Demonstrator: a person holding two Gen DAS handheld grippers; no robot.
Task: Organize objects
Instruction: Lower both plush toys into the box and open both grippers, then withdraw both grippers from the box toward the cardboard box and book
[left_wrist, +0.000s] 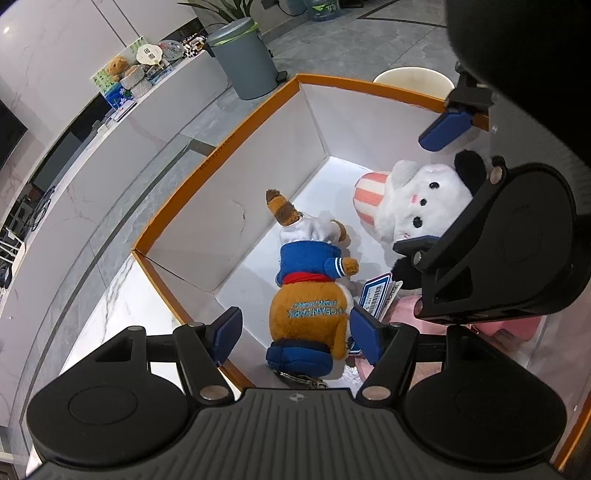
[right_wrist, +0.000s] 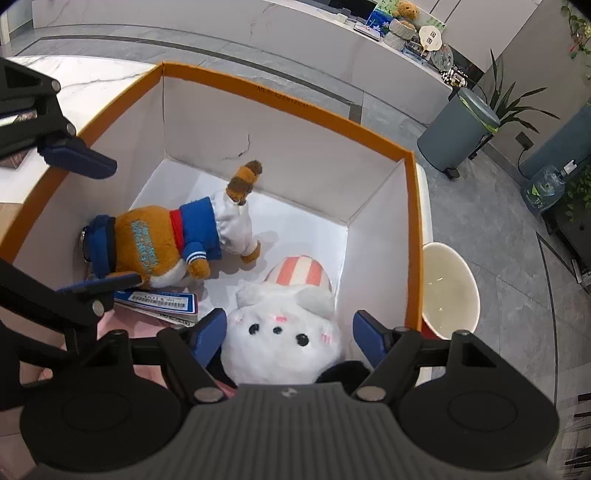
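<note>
Lying in one box (left_wrist: 221, 151), two plush toys (left_wrist: 314, 295) (right_wrist: 284, 325) sit between two spread grippers (left_wrist: 295, 332) (right_wrist: 290, 332).

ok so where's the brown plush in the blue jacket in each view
Left wrist: brown plush low centre, between the left gripper fingers.
Right wrist: brown plush at left, on the box floor.
Shared landmark: white plush beside it.

Contents count: one orange-rimmed box (right_wrist: 413, 236); two plush toys inside it, namely one brown plush (right_wrist: 155, 247) and one white plush (right_wrist: 280, 339); one barcode tag (right_wrist: 159, 300); one pink item (left_wrist: 517, 325).
</note>
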